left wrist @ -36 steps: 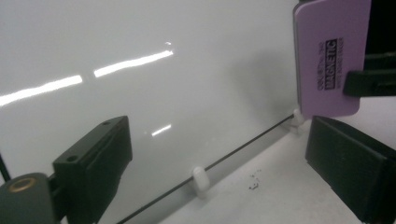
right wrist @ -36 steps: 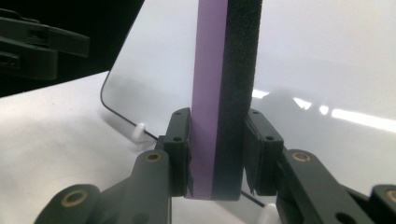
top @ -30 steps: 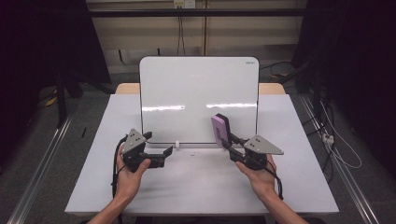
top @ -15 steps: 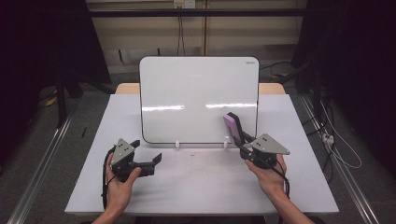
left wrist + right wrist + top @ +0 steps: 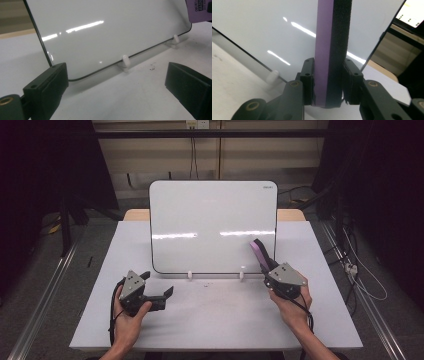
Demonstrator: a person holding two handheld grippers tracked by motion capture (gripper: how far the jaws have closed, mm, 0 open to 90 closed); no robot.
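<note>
While the right gripper (image 5: 266, 268) has its jaws clenched on the purple eraser (image 5: 259, 253), near the whiteboard's (image 5: 212, 225) lower right corner, the left gripper (image 5: 159, 292) rests released near the counter's (image 5: 215, 320) front-left.

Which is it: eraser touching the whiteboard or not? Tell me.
Cannot tell. The eraser overlaps the whiteboard in the high view; the right gripper view shows no plain contact or gap.

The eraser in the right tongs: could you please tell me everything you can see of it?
The eraser is a slim block with a purple plastic-looking back and a black felt-like pad along one side. Its purple face carries print too small to read. The right tongs are shut on its lower end, pressing both broad sides. It stands up from them, tilted, in front of the whiteboard's lower right part; contact with the board cannot be told.
</note>
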